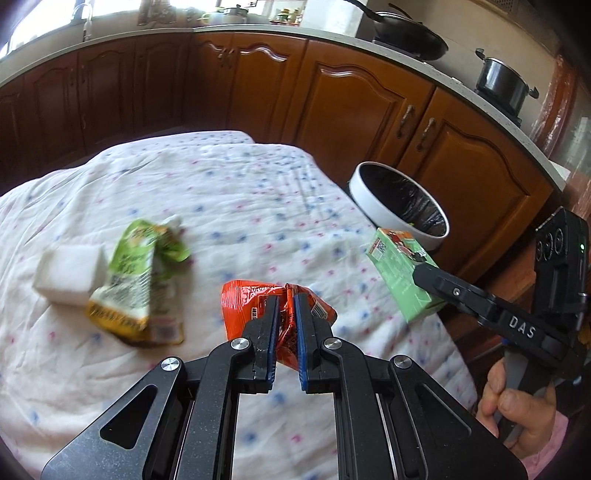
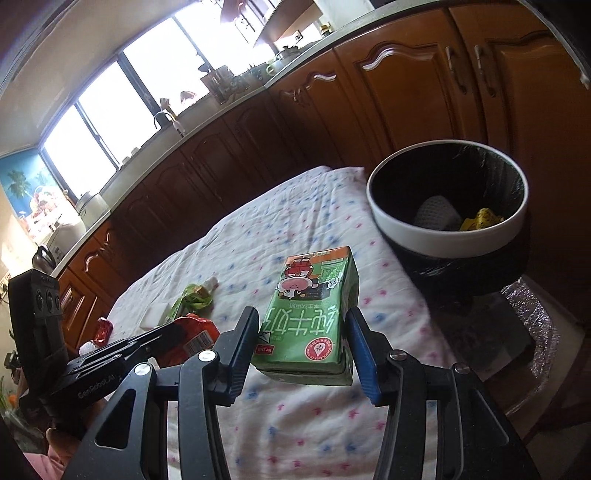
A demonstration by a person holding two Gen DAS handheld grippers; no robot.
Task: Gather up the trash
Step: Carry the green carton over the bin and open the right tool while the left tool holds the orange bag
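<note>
My left gripper [image 1: 286, 301] is shut on a crumpled red snack wrapper [image 1: 245, 302] and holds it just above the white flowered cloth [image 1: 240, 206]. My right gripper [image 2: 303, 319] is shut on a green milk carton [image 2: 310, 314] and holds it above the cloth's right edge; the carton also shows in the left wrist view [image 1: 400, 269]. A bin [image 2: 448, 236] with a white rim and black liner stands past the table's right side, with some trash inside. A green and yellow pouch [image 1: 140, 280] and a white block [image 1: 68, 275] lie on the cloth to the left.
Brown kitchen cabinets [image 1: 362, 107] run behind the table and the bin. A wok [image 1: 410, 35] and a pot [image 1: 504, 83] sit on the counter at the back right. A small red wrapper [image 2: 103, 329] lies at the cloth's far left edge.
</note>
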